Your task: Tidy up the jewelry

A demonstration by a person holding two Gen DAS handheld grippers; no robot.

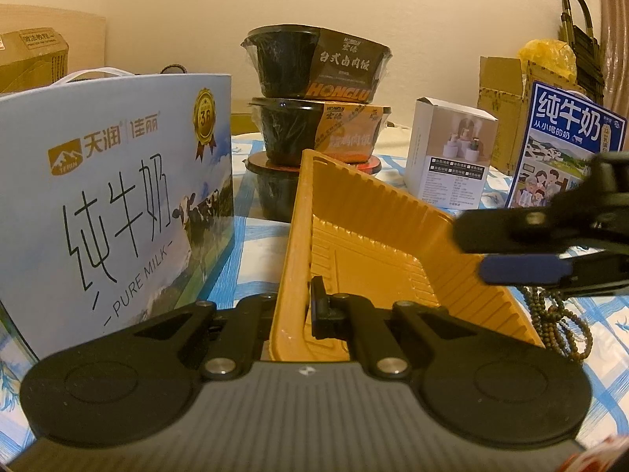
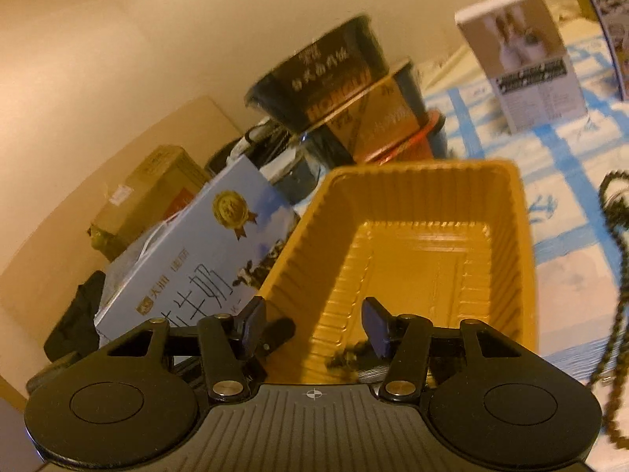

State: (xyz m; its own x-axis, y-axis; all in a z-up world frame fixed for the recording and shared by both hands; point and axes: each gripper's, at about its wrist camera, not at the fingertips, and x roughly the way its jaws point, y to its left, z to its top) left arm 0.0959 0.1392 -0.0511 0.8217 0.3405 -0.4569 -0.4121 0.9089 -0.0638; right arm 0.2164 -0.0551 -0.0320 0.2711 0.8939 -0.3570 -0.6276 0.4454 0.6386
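While ribbed and glossy, the golden plastic tray (image 2: 412,251) holds dark beads (image 2: 346,358).

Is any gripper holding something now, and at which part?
The left gripper clamps the golden tray by its near rim. The right gripper is open over the tray, holding nothing.

Right wrist view motion-blurred: bowl labels (image 2: 334,74) unreadable. Bead strand (image 2: 617,275) cut by right edge. Dark clump (image 2: 346,358) behind right fingertip unidentifiable.
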